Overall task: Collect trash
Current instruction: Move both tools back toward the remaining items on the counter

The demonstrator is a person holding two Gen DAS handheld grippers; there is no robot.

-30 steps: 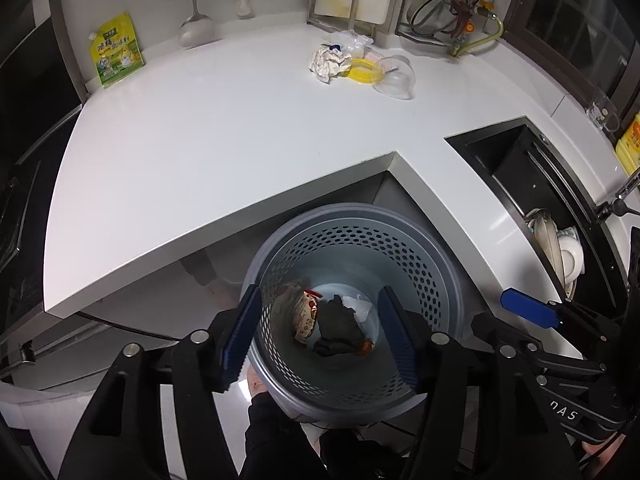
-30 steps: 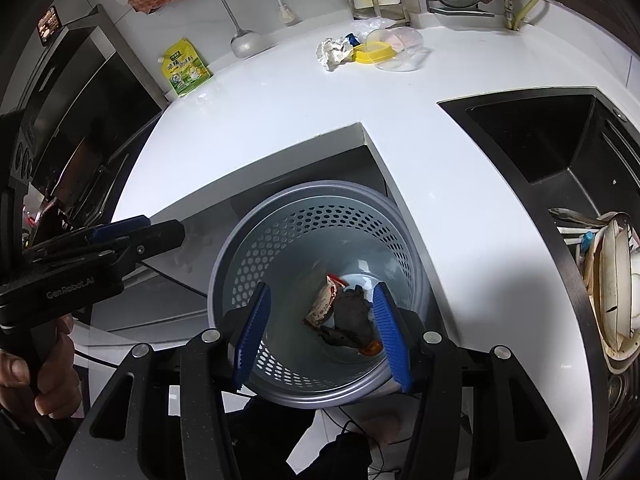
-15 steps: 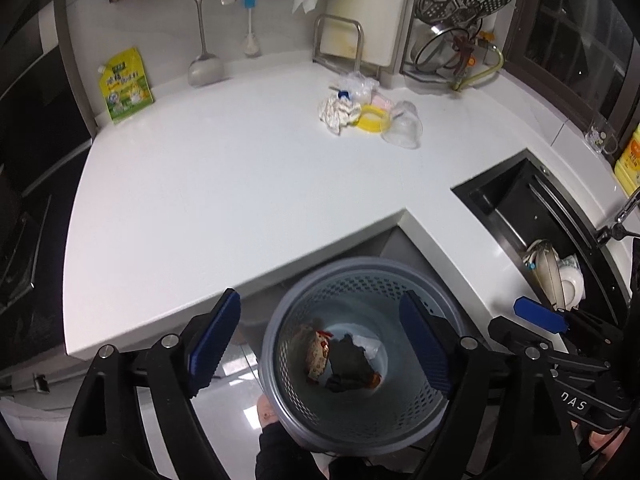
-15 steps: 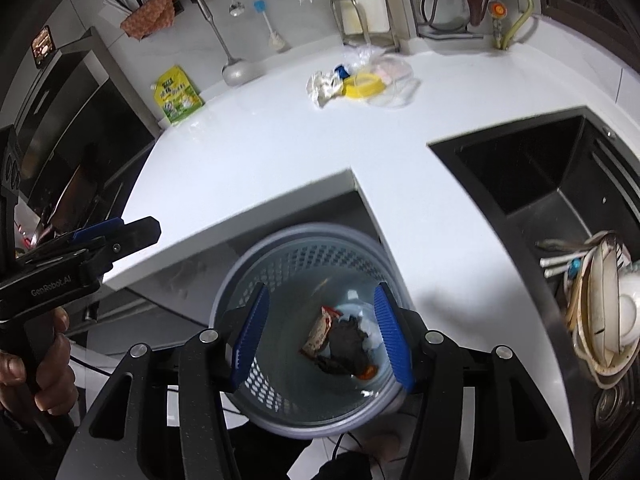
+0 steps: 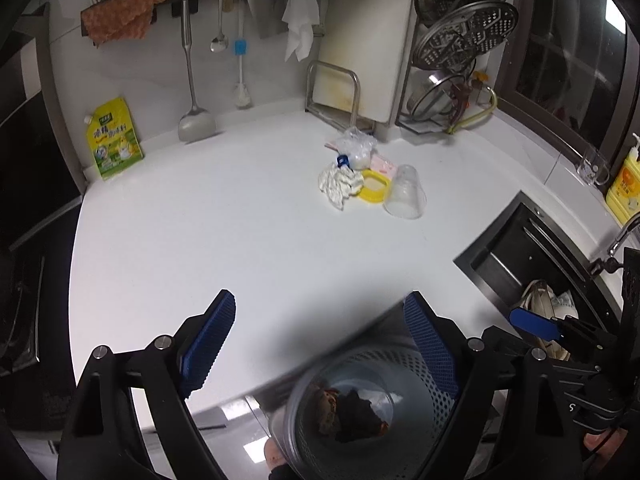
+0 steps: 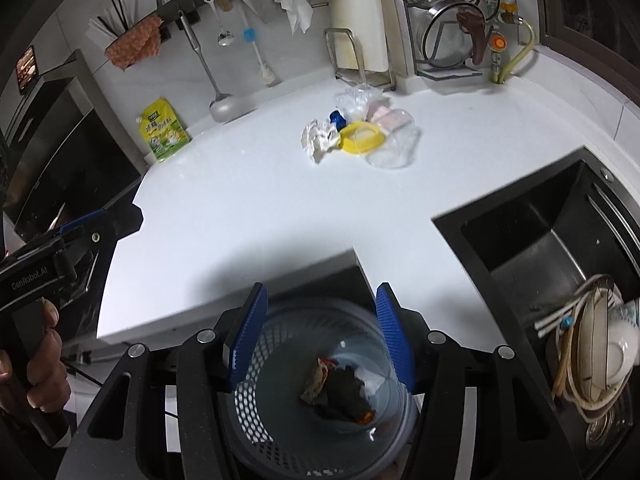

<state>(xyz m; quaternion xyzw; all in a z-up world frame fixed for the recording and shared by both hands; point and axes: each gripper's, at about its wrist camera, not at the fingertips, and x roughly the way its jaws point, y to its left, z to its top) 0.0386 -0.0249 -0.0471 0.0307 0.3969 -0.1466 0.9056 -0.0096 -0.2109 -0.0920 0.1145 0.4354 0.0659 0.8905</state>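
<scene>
A grey perforated trash bin (image 5: 404,364) (image 6: 280,432) stands on the floor below the counter corner and holds dark scraps (image 6: 340,392) and a wrapper. On the white counter (image 5: 240,240) lies a trash pile: crumpled white tissue (image 5: 338,185) (image 6: 318,140), yellow ring lid (image 5: 374,190) (image 6: 360,138), clear plastic cup (image 5: 405,197) (image 6: 394,148), a clear bag (image 5: 356,146) and a blue cap (image 6: 337,118). My left gripper (image 5: 320,344) is open and empty above the counter edge. My right gripper (image 6: 320,340) is open and empty over the bin.
A black sink (image 6: 552,248) with stacked dishes (image 6: 600,356) is at the right. A yellow-green pouch (image 5: 114,138), a hanging ladle (image 5: 196,124), a cutting board (image 5: 360,40) and a pot rack (image 5: 460,40) line the back wall. A yellow soap bottle (image 5: 624,184) stands far right.
Both grippers rose and tilted up from the bin toward the counter. The left gripper opened wider. The bin now sits low in both views.
</scene>
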